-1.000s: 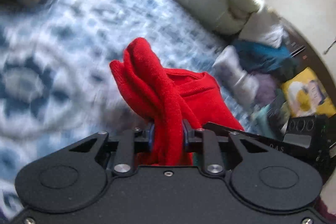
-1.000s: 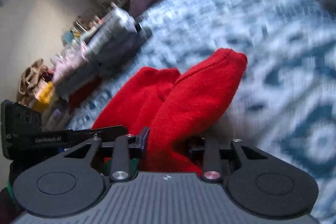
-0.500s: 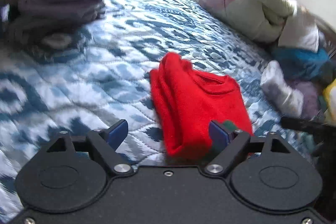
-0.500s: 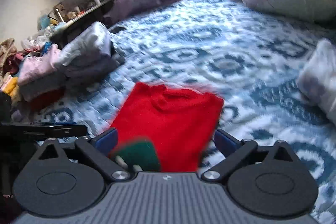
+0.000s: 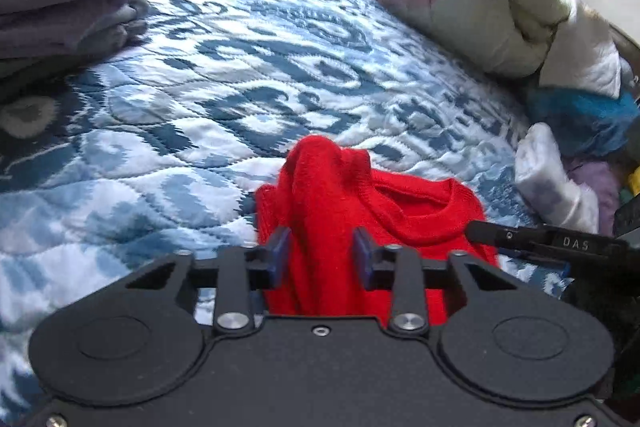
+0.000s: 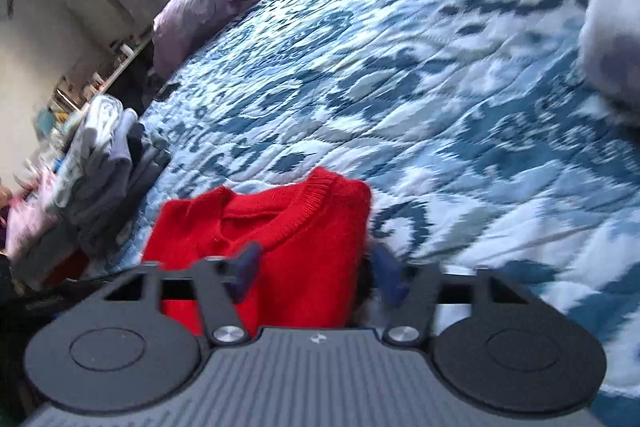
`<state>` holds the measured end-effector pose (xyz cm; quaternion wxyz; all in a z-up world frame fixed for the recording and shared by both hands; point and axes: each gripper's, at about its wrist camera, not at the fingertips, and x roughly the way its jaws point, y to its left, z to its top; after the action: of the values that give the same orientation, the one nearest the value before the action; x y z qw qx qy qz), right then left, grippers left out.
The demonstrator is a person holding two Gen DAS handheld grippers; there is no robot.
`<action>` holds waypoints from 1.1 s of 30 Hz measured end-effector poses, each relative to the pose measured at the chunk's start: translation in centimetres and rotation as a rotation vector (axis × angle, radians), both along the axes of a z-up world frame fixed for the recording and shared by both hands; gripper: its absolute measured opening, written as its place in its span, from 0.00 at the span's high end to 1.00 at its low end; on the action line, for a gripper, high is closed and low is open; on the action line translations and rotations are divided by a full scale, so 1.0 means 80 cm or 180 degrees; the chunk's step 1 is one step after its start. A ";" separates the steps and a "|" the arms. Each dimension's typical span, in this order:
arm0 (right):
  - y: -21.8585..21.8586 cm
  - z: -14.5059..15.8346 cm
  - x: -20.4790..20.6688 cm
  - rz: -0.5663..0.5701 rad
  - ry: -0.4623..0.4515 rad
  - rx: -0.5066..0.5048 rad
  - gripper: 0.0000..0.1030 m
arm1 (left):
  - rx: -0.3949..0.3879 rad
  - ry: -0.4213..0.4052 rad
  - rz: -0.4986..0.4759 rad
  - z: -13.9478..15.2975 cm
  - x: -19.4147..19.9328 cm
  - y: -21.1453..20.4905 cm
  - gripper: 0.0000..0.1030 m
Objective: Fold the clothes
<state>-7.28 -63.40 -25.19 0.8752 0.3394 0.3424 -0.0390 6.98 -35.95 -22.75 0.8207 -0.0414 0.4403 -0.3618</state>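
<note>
Jaws of the left gripper (image 5: 320,259) and the right gripper (image 6: 316,269) are set around bunched edges of the red knitted sweater (image 5: 400,219), which lies on the blue-white patterned quilted bed (image 5: 240,67); firm pinching cannot be told. Both edges should be gripped evenly, so the fold is kept straight.

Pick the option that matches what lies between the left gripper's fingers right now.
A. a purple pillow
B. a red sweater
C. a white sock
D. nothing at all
B: the red sweater bunches up between the blue pads of the left gripper, over the blue patterned quilt.
</note>
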 end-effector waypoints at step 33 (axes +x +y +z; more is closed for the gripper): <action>0.169 0.117 -0.313 0.1277 0.0131 -0.0584 0.79 | -0.0035 -0.0346 -0.0217 0.072 -0.301 0.225 0.55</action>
<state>-32.29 -49.89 -15.86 0.8855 0.1826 0.4159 0.0980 -17.09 -17.94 -16.95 0.8304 -0.0112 0.3942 -0.3937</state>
